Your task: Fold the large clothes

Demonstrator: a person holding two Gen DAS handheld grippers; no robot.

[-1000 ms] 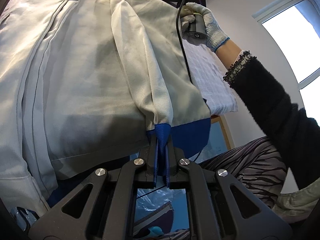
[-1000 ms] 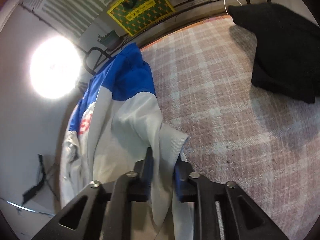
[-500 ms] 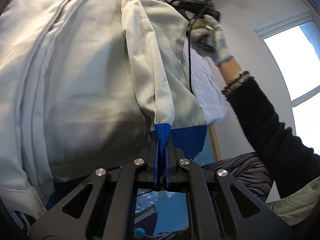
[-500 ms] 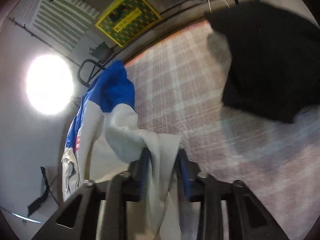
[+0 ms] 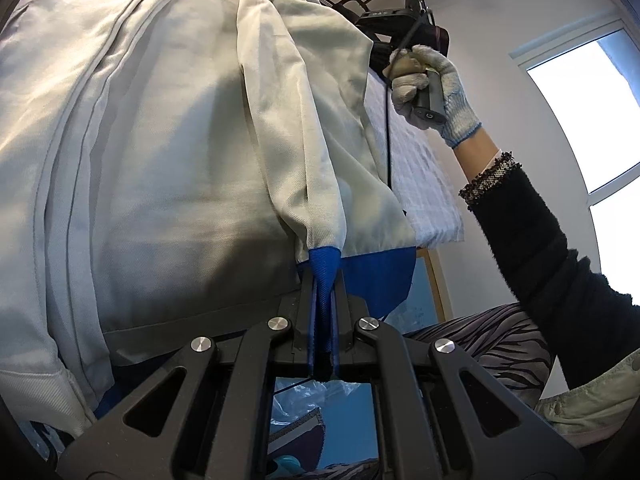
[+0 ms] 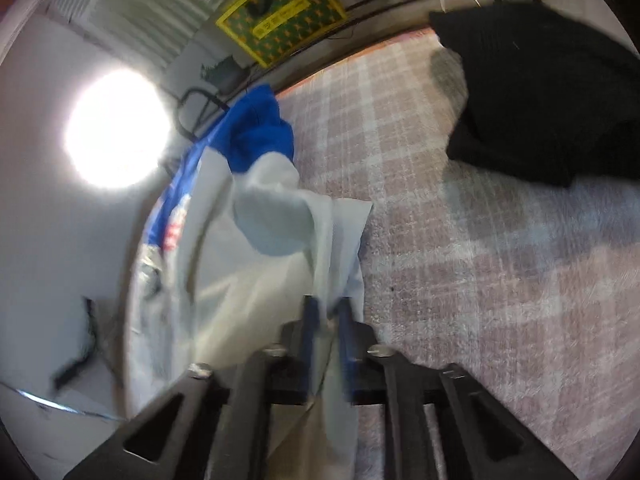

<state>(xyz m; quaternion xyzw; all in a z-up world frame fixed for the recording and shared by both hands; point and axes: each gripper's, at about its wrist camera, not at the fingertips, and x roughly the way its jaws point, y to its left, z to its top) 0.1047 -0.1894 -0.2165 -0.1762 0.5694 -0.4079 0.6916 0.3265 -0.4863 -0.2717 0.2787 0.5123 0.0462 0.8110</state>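
Note:
A large pale grey and blue jacket (image 5: 168, 152) hangs lifted in the air and fills the left wrist view. My left gripper (image 5: 324, 280) is shut on the blue cuff (image 5: 324, 268) of one sleeve. My right gripper (image 6: 326, 312) is shut on a pale grey fold of the same jacket (image 6: 260, 256), beside the bed surface. In the left wrist view the gloved hand (image 5: 424, 80) holds the right gripper up at the jacket's far edge.
A pink-and-white checked blanket (image 6: 480, 260) covers the bed. A black garment (image 6: 540, 92) lies at its far right. A bright lamp (image 6: 116, 128) and a yellow-green poster (image 6: 280, 12) are on the wall. A window (image 5: 592, 112) is at the right.
The right gripper has swung with its fold of jacket, and its view is blurred by motion. The gloved hand has shifted right and a little lower. The left gripper still holds the blue cuff.

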